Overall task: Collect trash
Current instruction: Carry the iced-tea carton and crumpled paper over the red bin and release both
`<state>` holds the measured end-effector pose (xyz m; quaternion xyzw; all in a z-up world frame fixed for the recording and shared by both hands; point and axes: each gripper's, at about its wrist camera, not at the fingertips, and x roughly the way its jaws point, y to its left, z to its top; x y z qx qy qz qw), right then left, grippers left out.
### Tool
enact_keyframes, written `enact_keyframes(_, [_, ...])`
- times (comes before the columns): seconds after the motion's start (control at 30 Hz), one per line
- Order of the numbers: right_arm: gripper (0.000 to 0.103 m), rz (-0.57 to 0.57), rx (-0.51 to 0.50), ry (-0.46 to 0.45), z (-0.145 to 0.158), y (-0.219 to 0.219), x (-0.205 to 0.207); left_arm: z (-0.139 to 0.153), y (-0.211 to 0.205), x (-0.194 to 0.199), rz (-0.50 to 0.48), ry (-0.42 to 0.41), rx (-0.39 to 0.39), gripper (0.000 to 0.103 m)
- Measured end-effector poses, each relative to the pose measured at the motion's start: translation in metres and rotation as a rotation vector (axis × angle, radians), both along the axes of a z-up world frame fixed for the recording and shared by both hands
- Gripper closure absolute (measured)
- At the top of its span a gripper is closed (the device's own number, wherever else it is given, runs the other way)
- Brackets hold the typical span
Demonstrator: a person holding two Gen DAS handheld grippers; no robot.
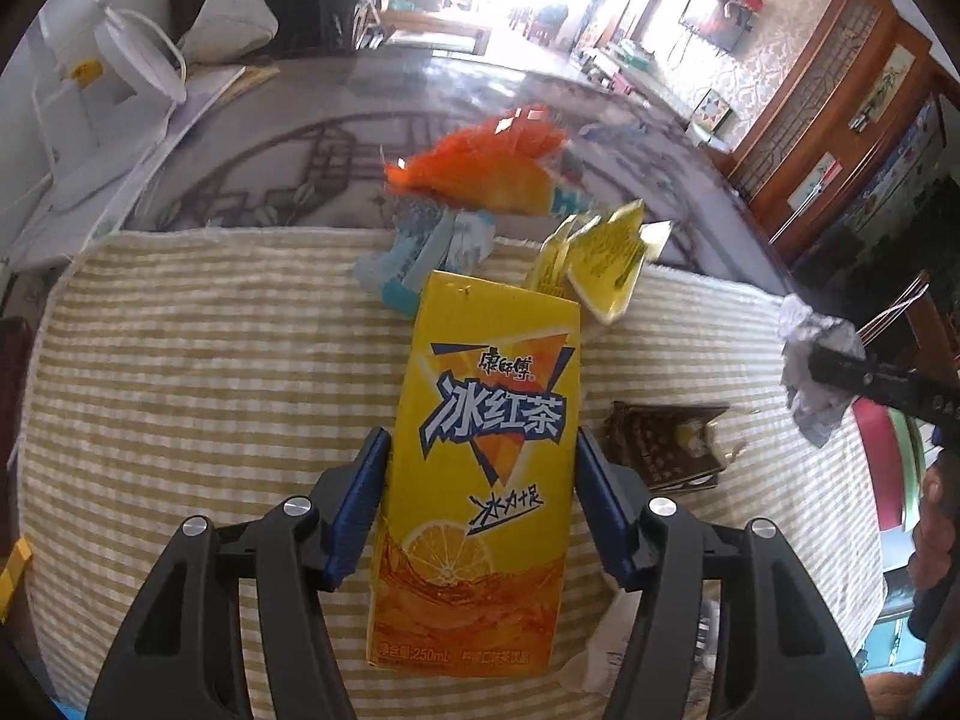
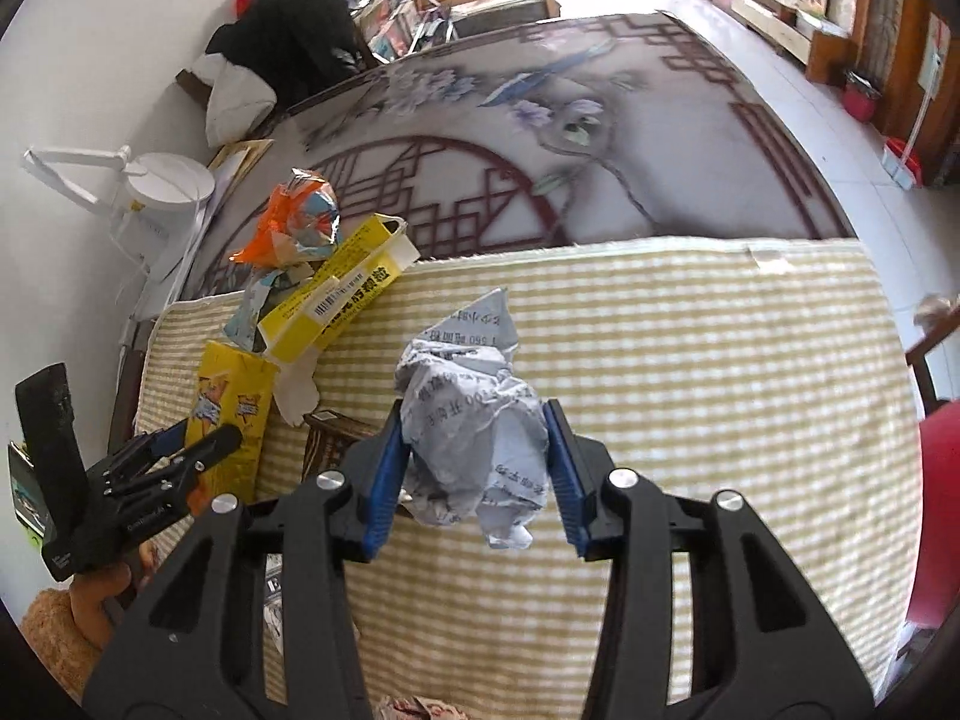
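My left gripper [image 1: 480, 450] is shut on a yellow iced tea carton [image 1: 480, 468], its blue pads against both sides. The carton also shows in the right wrist view [image 2: 231, 414] with the left gripper [image 2: 180, 450] around it. My right gripper [image 2: 474, 438] is shut on a crumpled grey printed paper ball [image 2: 474, 420], held above the striped cloth [image 2: 690, 420]. The ball shows at the right of the left wrist view [image 1: 816, 372].
An orange wrapper [image 1: 480, 162], a pale blue wrapper [image 1: 420, 252], a yellow box [image 2: 342, 294] and a dark brown packet [image 1: 666, 444] lie on the cloth and the patterned table [image 2: 600, 180]. A white lamp [image 2: 156, 186] stands at the left. A red chair [image 2: 942, 510] is at right.
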<state>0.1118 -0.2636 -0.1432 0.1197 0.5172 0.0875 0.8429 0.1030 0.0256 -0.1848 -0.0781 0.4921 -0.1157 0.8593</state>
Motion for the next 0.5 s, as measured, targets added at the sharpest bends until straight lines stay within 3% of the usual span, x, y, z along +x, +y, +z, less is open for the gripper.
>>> enact_keyframes(0.2, [0.060, -0.015, 0.005, 0.007, 0.002, -0.003, -0.007, 0.024, 0.002, -0.009, 0.022, -0.056, -0.017, 0.046])
enact_keyframes(0.5, [0.060, -0.029, -0.060, -0.163, 0.061, 0.002, -0.052, 0.093, -0.007, -0.036, 0.042, -0.193, -0.018, 0.045])
